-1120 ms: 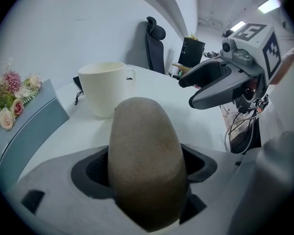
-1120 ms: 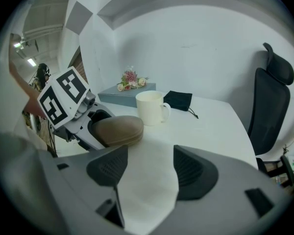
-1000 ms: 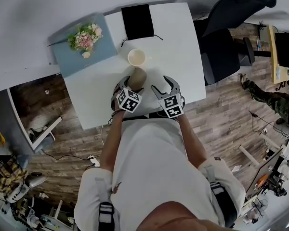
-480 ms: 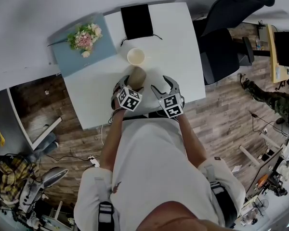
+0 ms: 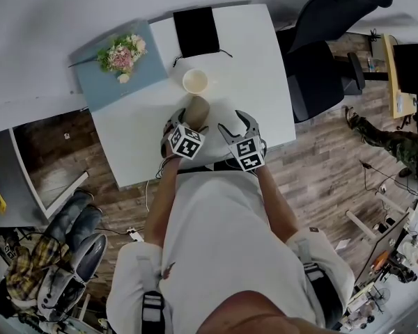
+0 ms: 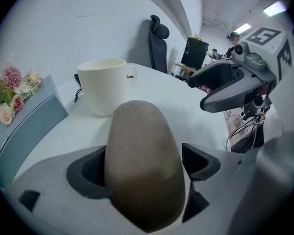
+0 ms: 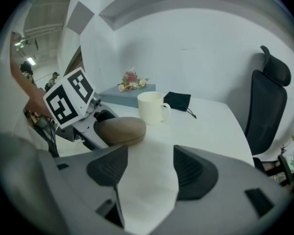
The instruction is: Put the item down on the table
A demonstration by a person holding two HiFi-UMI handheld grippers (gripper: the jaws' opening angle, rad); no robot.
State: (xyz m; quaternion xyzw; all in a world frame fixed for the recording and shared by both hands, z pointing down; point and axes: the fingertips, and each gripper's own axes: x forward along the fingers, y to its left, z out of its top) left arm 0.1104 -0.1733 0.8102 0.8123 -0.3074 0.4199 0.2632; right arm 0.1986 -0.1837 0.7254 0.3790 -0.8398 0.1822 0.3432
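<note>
A brown oblong case (image 5: 198, 110) is held low over the near part of the white table (image 5: 265, 75), and my left gripper (image 5: 187, 122) is shut on it. In the left gripper view the case (image 6: 142, 165) fills the gap between the two pads, its far end pointing at a cream mug (image 6: 105, 84). I cannot tell whether the case touches the tabletop. My right gripper (image 5: 238, 124) hovers just to the right, open, with only bare table between its jaws (image 7: 149, 168). From that side the case (image 7: 120, 130) lies level in the left gripper.
The cream mug (image 5: 197, 82) stands just beyond the case. Further back lie a black pouch (image 5: 198, 30) and a blue box (image 5: 101, 82) topped with flowers (image 5: 123, 53). A black office chair (image 5: 327, 47) stands at the table's right side.
Both grippers and the case have stayed where they were. Only things on the floor at the lower left have shifted.
</note>
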